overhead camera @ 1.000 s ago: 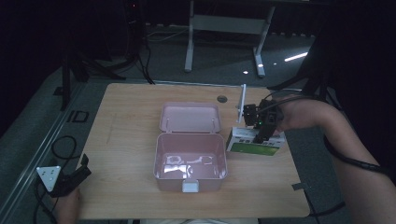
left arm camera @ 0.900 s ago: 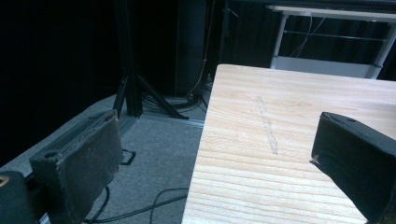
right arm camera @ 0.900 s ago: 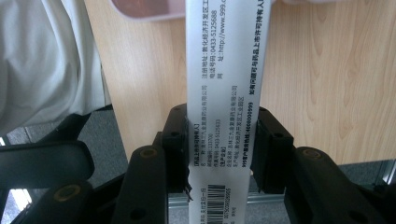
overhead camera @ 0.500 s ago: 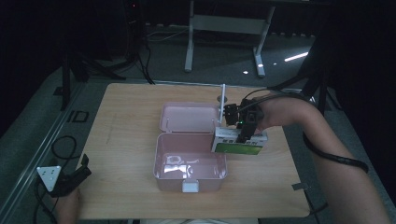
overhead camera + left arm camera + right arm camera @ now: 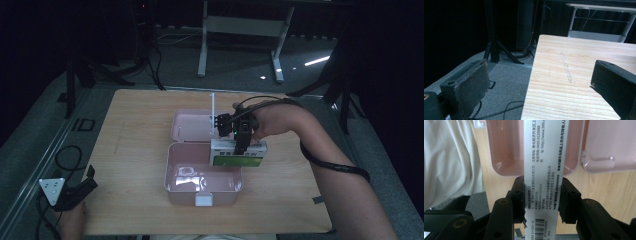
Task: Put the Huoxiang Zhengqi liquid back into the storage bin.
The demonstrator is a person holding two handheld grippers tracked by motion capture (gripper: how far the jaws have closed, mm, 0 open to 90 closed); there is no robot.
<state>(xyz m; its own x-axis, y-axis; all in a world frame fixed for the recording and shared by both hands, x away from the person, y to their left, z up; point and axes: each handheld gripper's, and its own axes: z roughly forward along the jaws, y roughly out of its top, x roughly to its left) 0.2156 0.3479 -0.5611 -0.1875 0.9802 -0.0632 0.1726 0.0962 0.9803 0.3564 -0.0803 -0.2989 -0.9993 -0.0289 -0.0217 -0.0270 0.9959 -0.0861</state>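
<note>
An open pink plastic box point(image 5: 172, 186) sits mid-table, its lid point(image 5: 190, 125) folded back flat behind it. My right gripper point(image 5: 240, 149) is shut on a white and green medicine carton point(image 5: 237, 160), held just above the box's right rear corner. In the right gripper view both pads clamp the carton point(image 5: 544, 170) by its printed white side, with the pink box point(image 5: 504, 147) and lid point(image 5: 609, 142) below. My left gripper point(image 5: 75, 192) rests at the table's front left corner, and its jaws stand open over the wooden edge point(image 5: 541, 82) with nothing between them.
The wooden table point(image 5: 130, 150) has bare surface left and right of the box. A metal stand point(image 5: 240, 25) and cables lie on the floor behind the table. A cable trails along the person's right forearm point(image 5: 340, 165).
My right gripper carried the carton leftward from beside the box's right edge to over its right rear corner. The left gripper stayed put.
</note>
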